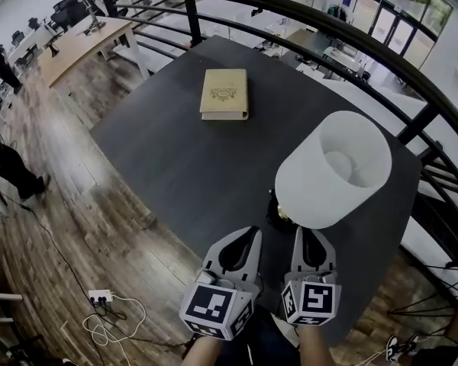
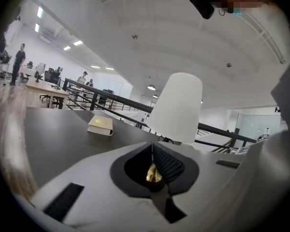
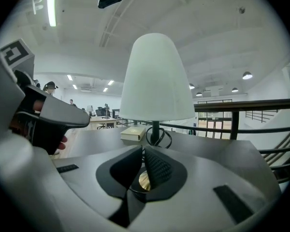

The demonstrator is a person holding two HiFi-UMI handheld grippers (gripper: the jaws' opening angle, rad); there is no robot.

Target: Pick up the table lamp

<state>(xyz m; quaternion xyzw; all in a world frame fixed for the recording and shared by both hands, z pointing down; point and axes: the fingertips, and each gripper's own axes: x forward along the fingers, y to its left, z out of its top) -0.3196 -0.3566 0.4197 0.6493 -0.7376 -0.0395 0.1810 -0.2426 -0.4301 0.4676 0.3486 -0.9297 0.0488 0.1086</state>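
Observation:
The table lamp stands near the front right of the dark table (image 1: 168, 158). Its white conical shade (image 1: 332, 170) hides most of the dark stem and the base (image 1: 278, 213). Both grippers are side by side just in front of the base, pointing at it. My left gripper (image 1: 253, 232) has its jaws together with nothing in them. My right gripper (image 1: 301, 232) also shows its tips meeting, holding nothing. In the left gripper view the shade (image 2: 176, 105) rises just past the jaw tips (image 2: 152, 144). The right gripper view shows the shade (image 3: 156, 79), the stem and a coiled cable (image 3: 160, 137) straight ahead of the tips (image 3: 143, 149).
A tan closed book (image 1: 224, 94) lies flat further back on the table. A black metal railing (image 1: 305, 14) curves around the table's far and right sides. Wooden floor with cables and a power strip (image 1: 101, 297) lies to the left; people and desks are far off.

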